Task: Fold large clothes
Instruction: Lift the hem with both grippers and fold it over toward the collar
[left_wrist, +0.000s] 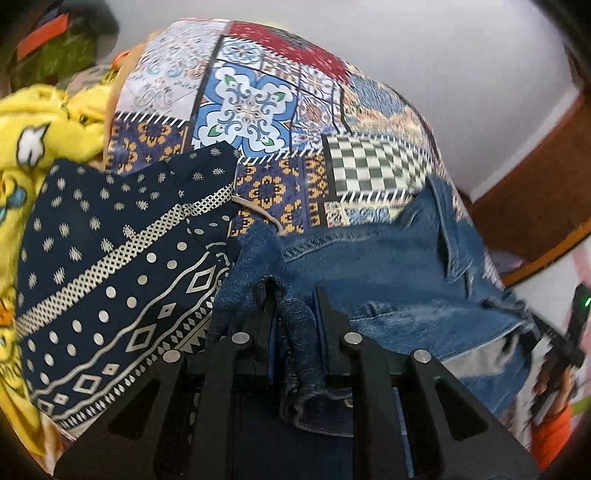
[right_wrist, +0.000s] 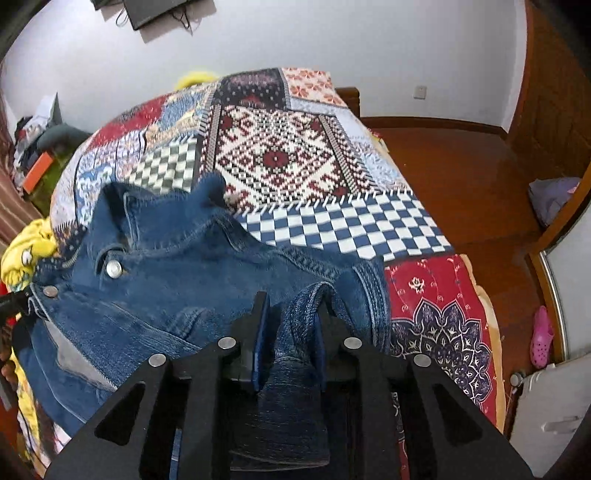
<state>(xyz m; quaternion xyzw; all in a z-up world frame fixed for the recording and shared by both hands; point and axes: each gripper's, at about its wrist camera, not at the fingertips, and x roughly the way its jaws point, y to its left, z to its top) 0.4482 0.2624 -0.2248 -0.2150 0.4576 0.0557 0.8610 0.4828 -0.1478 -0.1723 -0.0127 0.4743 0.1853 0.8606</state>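
Observation:
A blue denim jacket (right_wrist: 177, 280) lies across the near part of a bed with a patchwork cover (right_wrist: 280, 158). It also shows in the left wrist view (left_wrist: 388, 266). My left gripper (left_wrist: 293, 295) is shut on a bunched fold of the jacket's denim. My right gripper (right_wrist: 291, 306) is shut on another fold of denim near a cuff (right_wrist: 369, 291). The jacket's collar and metal buttons (right_wrist: 113, 268) face up. The other gripper shows at the right edge of the left wrist view (left_wrist: 569, 339).
A navy patterned garment (left_wrist: 110, 280) and a yellow printed cloth (left_wrist: 33, 147) lie left of the jacket. The wooden floor (right_wrist: 461, 177) lies right of the bed, with a pink shoe (right_wrist: 541, 338) and a white appliance (right_wrist: 550, 406). A white wall stands behind.

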